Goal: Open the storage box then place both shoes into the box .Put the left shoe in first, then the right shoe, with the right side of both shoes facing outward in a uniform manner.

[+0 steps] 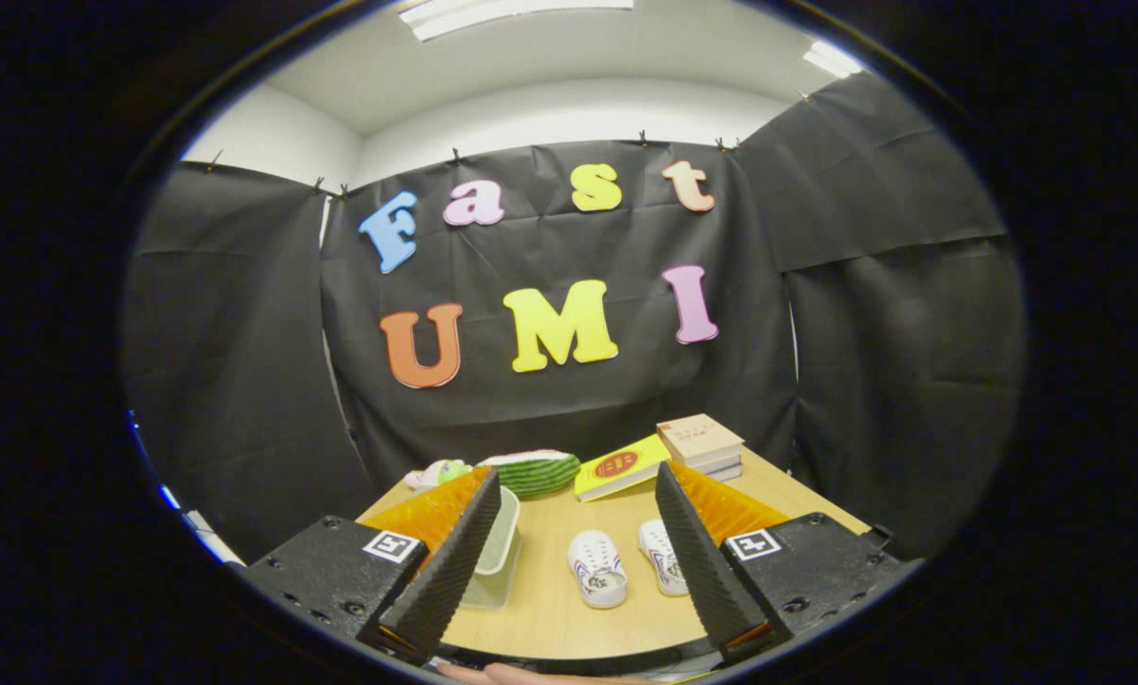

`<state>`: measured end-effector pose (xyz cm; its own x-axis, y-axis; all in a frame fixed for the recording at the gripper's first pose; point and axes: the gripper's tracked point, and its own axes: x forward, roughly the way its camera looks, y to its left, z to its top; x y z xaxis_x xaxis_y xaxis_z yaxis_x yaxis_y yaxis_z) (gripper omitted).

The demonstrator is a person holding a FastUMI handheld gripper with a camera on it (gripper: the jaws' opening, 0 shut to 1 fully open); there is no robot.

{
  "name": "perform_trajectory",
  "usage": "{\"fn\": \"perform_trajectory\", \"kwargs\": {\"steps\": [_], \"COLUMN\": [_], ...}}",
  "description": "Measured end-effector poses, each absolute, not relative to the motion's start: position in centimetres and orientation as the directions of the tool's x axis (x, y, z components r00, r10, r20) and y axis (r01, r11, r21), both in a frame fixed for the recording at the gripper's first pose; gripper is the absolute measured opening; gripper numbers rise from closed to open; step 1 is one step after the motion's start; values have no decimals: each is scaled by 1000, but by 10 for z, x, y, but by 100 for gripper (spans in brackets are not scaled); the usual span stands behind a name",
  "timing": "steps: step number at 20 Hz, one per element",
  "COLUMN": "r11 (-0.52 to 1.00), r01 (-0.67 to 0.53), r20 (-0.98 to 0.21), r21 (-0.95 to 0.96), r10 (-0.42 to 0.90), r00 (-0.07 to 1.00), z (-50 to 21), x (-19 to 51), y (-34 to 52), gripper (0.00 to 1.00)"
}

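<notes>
The tongs are held above the near edge of the wooden worktop, and their two fingers stand wide apart with nothing between the pads. Between the fingers, a little ahead of them, two small white shoes lie side by side on the worktop. The one nearer the middle lies fully in the open, and the other shoe is partly hidden behind the right finger. A clear plastic storage box stands just beside the left finger, and this finger covers part of it; I cannot tell if its lid is on or off. Beyond the shoes, near the black cloth wall, a green striped watermelon slice toy lies beside a yellow book. To the right of it is a small stack of books. A small pale toy lies to the left of the watermelon slice.
</notes>
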<state>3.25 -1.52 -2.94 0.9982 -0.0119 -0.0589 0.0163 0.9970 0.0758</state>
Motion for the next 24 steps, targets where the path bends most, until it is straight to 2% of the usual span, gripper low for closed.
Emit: {"fn": "perform_trajectory", "kwargs": {"steps": [5,10,15,20,24], "r11": [990,995,995,972,939], "r01": [-50,-18,-35,-60,-90], "r20": [-116,-174,-303,-416,-437], "r21": [134,103,88,229,332], "r10": [66,36,60,154,237], "r00": [991,984,951,896,868], "z": [-47,-65,-106,-155,-184], "x": [60,100,144,184,222], "y": [3,0,3,0,-4], "gripper": [100,100,100,100,100]}}
